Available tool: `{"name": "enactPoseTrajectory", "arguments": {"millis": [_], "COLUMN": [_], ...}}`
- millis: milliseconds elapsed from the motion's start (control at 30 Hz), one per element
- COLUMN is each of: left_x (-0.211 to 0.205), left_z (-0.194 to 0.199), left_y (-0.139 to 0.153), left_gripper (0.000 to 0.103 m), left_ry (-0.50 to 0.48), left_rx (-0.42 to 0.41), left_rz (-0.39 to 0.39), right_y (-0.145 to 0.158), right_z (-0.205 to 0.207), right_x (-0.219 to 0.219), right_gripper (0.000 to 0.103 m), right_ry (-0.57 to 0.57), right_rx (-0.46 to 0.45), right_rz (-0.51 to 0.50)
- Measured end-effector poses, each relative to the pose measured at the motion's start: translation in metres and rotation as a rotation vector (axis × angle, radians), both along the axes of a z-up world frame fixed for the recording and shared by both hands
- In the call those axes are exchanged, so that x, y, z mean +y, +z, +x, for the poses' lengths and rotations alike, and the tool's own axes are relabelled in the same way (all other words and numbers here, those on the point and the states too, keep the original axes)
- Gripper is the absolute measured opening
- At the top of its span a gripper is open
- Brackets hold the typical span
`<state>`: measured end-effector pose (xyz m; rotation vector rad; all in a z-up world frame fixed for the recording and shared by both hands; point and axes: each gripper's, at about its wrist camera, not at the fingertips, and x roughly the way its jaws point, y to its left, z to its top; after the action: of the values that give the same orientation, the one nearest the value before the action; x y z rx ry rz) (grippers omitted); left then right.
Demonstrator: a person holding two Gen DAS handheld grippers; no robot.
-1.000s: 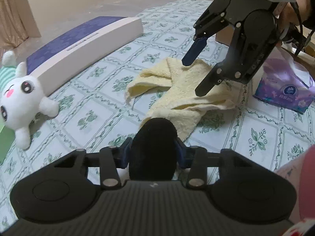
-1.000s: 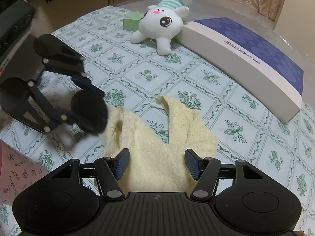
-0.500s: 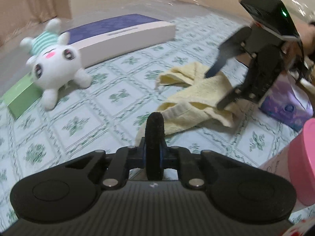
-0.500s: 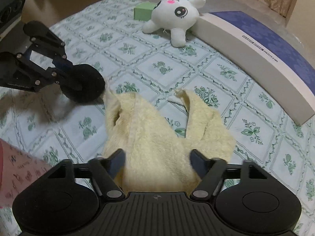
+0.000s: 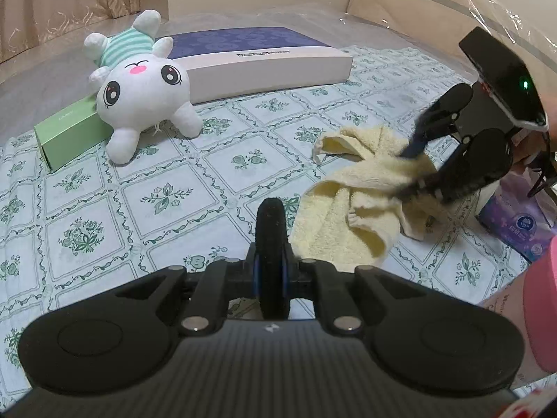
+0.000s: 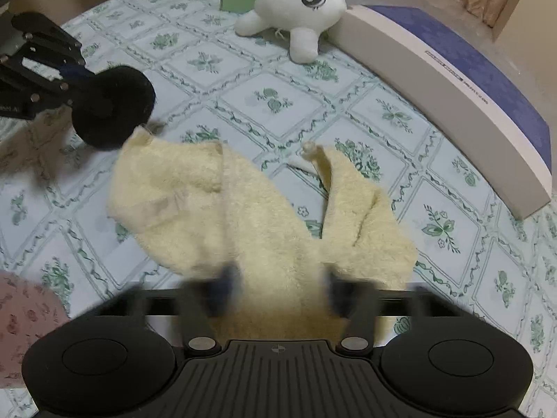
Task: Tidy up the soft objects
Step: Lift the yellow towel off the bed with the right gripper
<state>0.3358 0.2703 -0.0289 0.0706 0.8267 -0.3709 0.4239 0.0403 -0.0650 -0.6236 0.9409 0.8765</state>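
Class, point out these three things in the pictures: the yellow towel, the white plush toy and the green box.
yellow towel (image 6: 264, 223): right wrist view, middle of its fold.
white plush toy (image 5: 142, 90): left wrist view, on its face.
green box (image 5: 69, 132): left wrist view, long side.

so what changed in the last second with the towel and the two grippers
The right gripper came down onto the yellow towel, fingers straddling a fold, still open and blurred. The left gripper, shut on the black pad, turned toward the plush rabbit. The rabbit and long box stayed put.
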Motion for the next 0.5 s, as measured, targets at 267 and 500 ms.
{"name": "enactPoseTrajectory", "arguments": {"millis": [267, 500], "left_x": [0.000, 0.000], "left_z": [-0.013, -0.036], "left_y": [0.014, 0.049], "left_gripper": [0.010, 0.010], "left_ry": [0.071, 0.147], "left_rx": [0.019, 0.003], "left_rz": [0.010, -0.012], "right_y": [0.029, 0.086], "right_z": [-0.011, -0.035], "right_x": [-0.011, -0.029], "right_gripper": [0.012, 0.012], "right_ry": [-0.038, -0.092], "right_rx": [-0.065, -0.148], "right_rz": [0.034, 0.100]}}
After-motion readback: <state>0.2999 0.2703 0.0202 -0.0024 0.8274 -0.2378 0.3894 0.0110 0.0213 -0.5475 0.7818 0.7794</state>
